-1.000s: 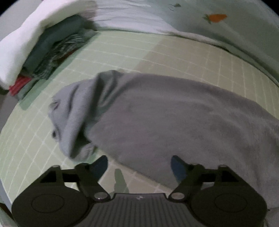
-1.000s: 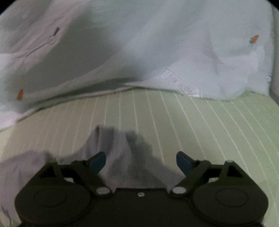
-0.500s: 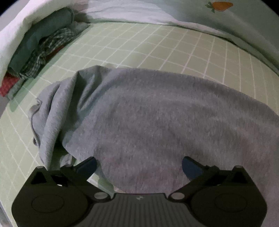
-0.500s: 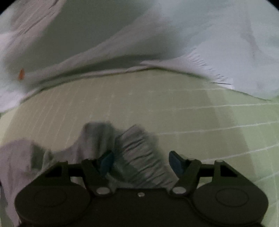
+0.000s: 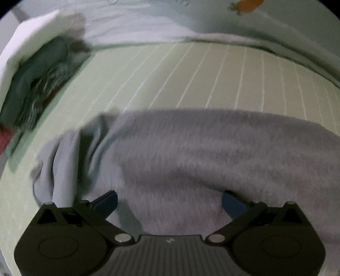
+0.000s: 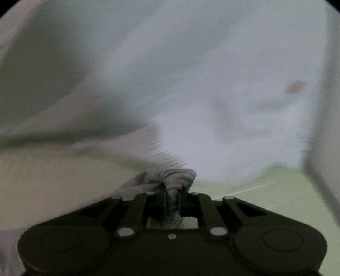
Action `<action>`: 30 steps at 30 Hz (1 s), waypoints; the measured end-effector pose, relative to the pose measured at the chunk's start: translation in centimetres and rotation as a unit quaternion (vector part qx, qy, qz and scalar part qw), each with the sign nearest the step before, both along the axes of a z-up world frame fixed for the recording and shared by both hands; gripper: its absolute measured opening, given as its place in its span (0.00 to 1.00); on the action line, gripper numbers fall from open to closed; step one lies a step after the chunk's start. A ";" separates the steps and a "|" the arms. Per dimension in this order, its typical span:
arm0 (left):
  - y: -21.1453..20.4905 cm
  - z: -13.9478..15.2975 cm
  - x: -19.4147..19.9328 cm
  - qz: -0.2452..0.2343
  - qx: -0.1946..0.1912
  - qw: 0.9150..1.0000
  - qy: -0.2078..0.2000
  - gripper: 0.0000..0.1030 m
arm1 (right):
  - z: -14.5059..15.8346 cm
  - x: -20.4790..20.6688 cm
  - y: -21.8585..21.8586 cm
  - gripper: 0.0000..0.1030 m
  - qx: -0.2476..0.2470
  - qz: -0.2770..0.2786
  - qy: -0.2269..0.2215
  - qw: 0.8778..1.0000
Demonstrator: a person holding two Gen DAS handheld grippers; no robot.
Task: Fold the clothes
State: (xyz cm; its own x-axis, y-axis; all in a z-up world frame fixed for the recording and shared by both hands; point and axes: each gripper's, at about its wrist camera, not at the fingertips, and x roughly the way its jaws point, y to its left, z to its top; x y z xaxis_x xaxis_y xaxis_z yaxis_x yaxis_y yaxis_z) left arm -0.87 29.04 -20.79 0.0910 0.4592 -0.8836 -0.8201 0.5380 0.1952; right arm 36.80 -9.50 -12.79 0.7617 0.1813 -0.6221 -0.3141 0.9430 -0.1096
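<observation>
- My right gripper (image 6: 171,194): jaws clenched on a bunched fold of the grey fleece garment (image 6: 170,178). Cloth puffs out above the fingertips and trails off to the lower left of the right wrist view.
- My left gripper (image 5: 169,202): jaws released, spread wide. Blue fingertip pads (image 5: 104,203) sit low over the near edge of the same grey fleece garment (image 5: 212,152); nothing pinched between them.
- Garment lies across the pale green sheet with a white grid pattern (image 5: 191,74), filling the middle and right of the left wrist view. Its left end is rumpled into folds, lighter lining showing.
- Far left of that view: a pile of dark clothes, teal and checked fabric (image 5: 36,89), with a red bit at the edge, tucked under a white quilt edge (image 5: 31,36).
- Behind the sheet: light blue-green duvet with orange carrot print (image 5: 248,5). Same duvet (image 6: 212,63) fills most of the right wrist view.
- Both views motion-blurred, fine detail unreadable.
</observation>
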 end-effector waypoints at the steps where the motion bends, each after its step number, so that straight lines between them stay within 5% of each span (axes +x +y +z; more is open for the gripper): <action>1: 0.2 0.2 0.7 -0.001 0.007 1.000 -0.002 1.00 | 0.4 0.9 -1.3 0.11 -0.004 -0.027 -0.008 1.000; 2: 0.2 0.4 1.3 -0.002 0.013 1.000 -0.004 1.00 | 0.7 1.5 -2.3 0.13 -0.007 -0.049 -0.010 0.999; 5: -0.4 1.3 2.5 -0.014 0.021 0.999 -0.030 1.00 | 1.3 2.1 -4.7 0.49 -0.016 -0.094 0.003 0.995; 7: -1.2 2.0 3.0 -0.026 0.020 0.998 -0.050 1.00 | 1.2 0.0 -5.2 0.70 -0.024 -0.086 0.004 0.996; 9: -2.5 2.3 2.4 -0.035 0.012 0.998 -0.055 1.00 | 1.0 -2.8 -4.9 0.80 -0.031 -0.064 0.013 0.997; 18: -8.4 3.5 -0.2 -0.078 -0.023 0.994 -0.076 1.00 | -0.8 -19.5 0.6 0.91 0.009 0.081 0.091 0.993; 24: -11.3 3.4 -3.4 -0.090 -0.051 0.992 -0.079 1.00 | -1.3 -24.8 2.2 0.91 0.029 0.151 0.134 0.979; 26: -11.9 3.6 -4.1 -0.093 -0.055 0.991 -0.084 1.00 | -1.5 -25.5 2.2 0.82 0.022 0.163 0.144 0.976; 28: -12.4 4.1 -4.6 -0.099 -0.053 0.989 -0.092 1.00 | -1.8 -26.2 2.2 0.52 0.015 0.175 0.154 0.972; 30: -13.0 4.8 -4.8 -0.107 -0.045 0.988 -0.100 1.00 | -1.9 -26.5 1.8 0.32 0.018 0.184 0.162 0.969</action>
